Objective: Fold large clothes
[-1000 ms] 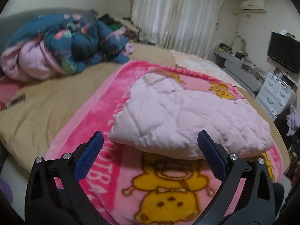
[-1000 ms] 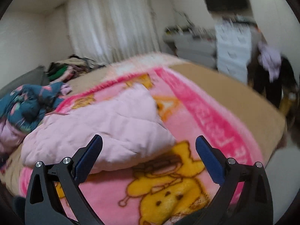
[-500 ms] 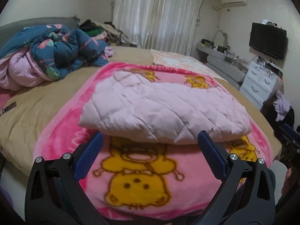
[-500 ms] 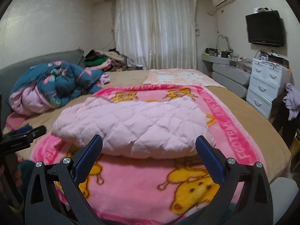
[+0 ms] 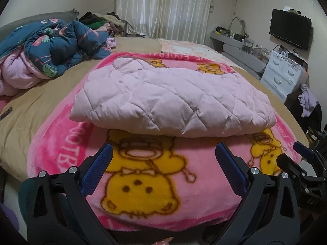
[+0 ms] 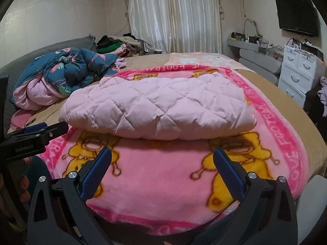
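Bed (image 5: 36,110), folded quilted garment (image 5: 173,102) beyond both parted, seemingly empty tongs (image 5: 163,175)

tan bed (image 5: 36,110) carries pink cartoon blanket (image 5: 155,175), crumpled duvet (image 5: 51,47).

Quilted jacket (image 5: 169,100): matt pale-pink padded cloth, diamond stitching. Cartoon blanket (image 5: 151,185): fuzzy pink fleece. Left gripper (image 5: 163,173): matt black plastic, blue textured pads (image 5: 97,171), shiny metal screws.
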Motion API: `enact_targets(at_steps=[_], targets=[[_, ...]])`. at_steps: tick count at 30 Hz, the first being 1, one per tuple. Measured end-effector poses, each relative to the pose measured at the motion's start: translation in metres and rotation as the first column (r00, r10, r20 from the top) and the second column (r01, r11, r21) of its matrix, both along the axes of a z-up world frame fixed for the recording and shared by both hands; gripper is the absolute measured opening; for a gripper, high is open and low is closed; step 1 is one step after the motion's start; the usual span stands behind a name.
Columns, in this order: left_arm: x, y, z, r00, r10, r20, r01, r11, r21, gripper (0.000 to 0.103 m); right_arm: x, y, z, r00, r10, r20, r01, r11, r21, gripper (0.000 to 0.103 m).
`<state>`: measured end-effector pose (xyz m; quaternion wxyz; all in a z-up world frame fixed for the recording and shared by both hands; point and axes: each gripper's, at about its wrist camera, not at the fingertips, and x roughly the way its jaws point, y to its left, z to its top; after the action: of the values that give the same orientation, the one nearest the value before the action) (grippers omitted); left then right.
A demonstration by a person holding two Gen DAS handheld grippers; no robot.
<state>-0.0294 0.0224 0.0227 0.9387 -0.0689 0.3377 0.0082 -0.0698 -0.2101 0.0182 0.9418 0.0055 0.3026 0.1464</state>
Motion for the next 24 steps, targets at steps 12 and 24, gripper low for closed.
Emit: enact_targets(at_steps=[12,24], targets=[[-0.0001,-0.0007,0.0006,1.000,-0.007,0.006,0.007,1.000,0.001,0.094,0.0008,-0.0033,-0.0003,1.000,-0.013,0.008,0.013,1.000,0.009,0.099],[-0.0014,-0.0028,0.0029,1.000,-0.013,0.013,0.013,1.000,0.017,0.094,-0.0002,-0.0050,-0.0019,1.000,-0.002,0.001,0.002,1.000,0.001,0.099]])
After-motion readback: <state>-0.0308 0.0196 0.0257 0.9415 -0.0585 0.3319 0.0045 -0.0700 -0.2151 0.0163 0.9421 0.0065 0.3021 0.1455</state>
